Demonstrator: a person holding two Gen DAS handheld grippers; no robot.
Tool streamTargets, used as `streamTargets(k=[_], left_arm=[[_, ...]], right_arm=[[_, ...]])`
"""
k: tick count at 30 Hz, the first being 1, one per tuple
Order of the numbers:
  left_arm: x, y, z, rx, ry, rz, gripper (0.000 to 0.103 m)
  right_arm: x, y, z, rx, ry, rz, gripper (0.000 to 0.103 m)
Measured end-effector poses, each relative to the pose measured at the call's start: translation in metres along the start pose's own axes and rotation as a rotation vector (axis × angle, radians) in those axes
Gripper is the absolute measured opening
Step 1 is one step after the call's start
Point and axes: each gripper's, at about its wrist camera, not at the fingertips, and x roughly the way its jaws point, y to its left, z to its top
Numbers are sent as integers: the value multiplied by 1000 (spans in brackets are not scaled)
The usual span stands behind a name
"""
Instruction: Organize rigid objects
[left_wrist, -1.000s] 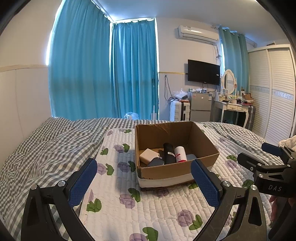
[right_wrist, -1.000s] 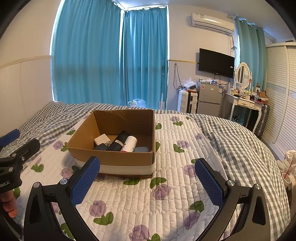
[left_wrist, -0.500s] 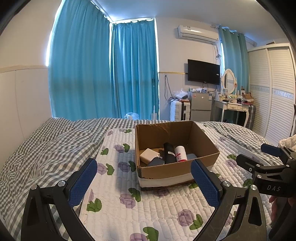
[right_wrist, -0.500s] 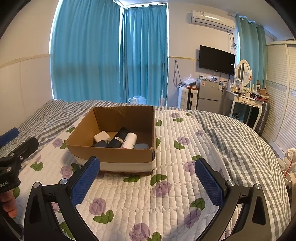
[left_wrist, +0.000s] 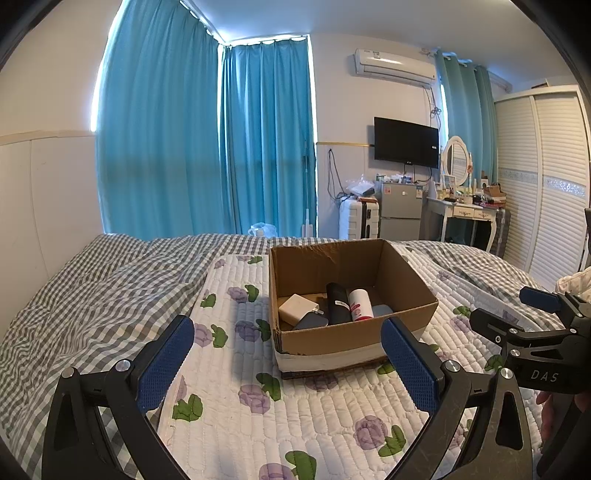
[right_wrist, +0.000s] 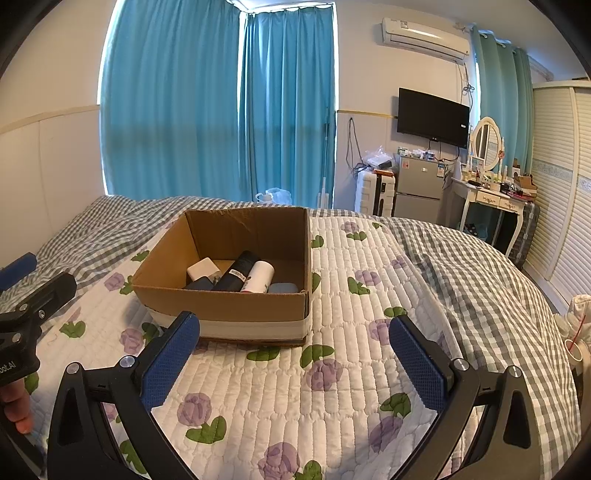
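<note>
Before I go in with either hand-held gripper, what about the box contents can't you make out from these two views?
- Dark flat item: left wrist view, partly under the white block; identity unclear.
- Grey-blue item: right wrist view, lower part cut off by the cardboard box near wall.
- Black cylinder label: too small to read.
- Box floor along the near wall: hidden in both views.
- Dresser clutter: too small.

The left gripper and the right gripper are both held level side by side with their blue-padded fingers spread wide and nothing between them, each one showing at the edge of the other's view, gripped by bare fingertips underneath.
</note>
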Motion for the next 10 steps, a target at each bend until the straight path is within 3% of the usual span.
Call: streamTargets(k=[10], left_arm=[[2, 0, -2, 8, 10, 7, 103]], right_arm=[[2, 2, -1, -2, 9, 0, 103]])
